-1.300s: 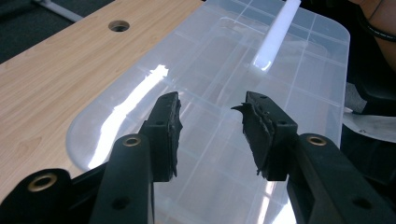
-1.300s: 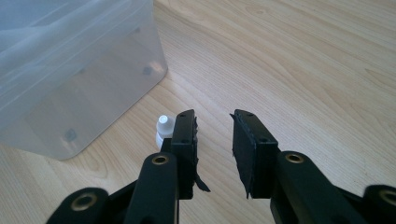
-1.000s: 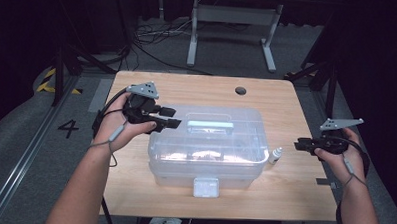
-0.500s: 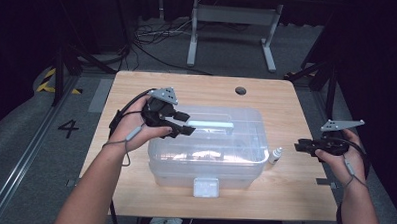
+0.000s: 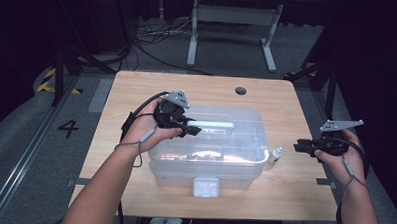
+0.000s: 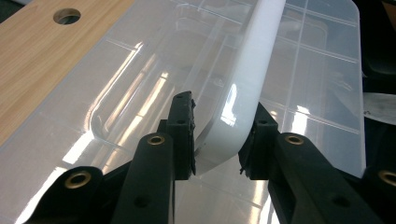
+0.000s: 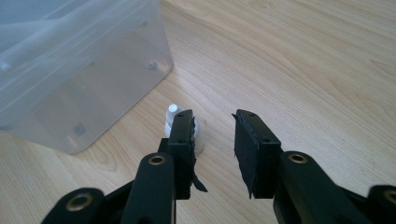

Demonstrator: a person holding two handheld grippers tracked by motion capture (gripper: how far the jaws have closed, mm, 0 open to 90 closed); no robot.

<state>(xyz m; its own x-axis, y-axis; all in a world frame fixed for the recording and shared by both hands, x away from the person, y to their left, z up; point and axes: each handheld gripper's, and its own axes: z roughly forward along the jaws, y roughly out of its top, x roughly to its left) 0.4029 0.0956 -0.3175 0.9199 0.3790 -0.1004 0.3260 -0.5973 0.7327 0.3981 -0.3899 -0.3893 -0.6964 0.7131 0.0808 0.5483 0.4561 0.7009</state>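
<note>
Your left gripper [image 6: 217, 140], jaws just closing around the smooth white handle [image 6: 252, 88], should pinch its stiff middle firmly.

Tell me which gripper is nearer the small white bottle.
Right. The right gripper hovers just beside the small white bottle, jaws apart; the left gripper is across the bin, around the lid's white handle.

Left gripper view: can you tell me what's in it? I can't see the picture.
Two black claw fingers straddle the end of a long white plastic handle on the see-through lid of a clear plastic storage box; the claw has just been closing. Light wooden table with a round hole lies upper left.
</note>
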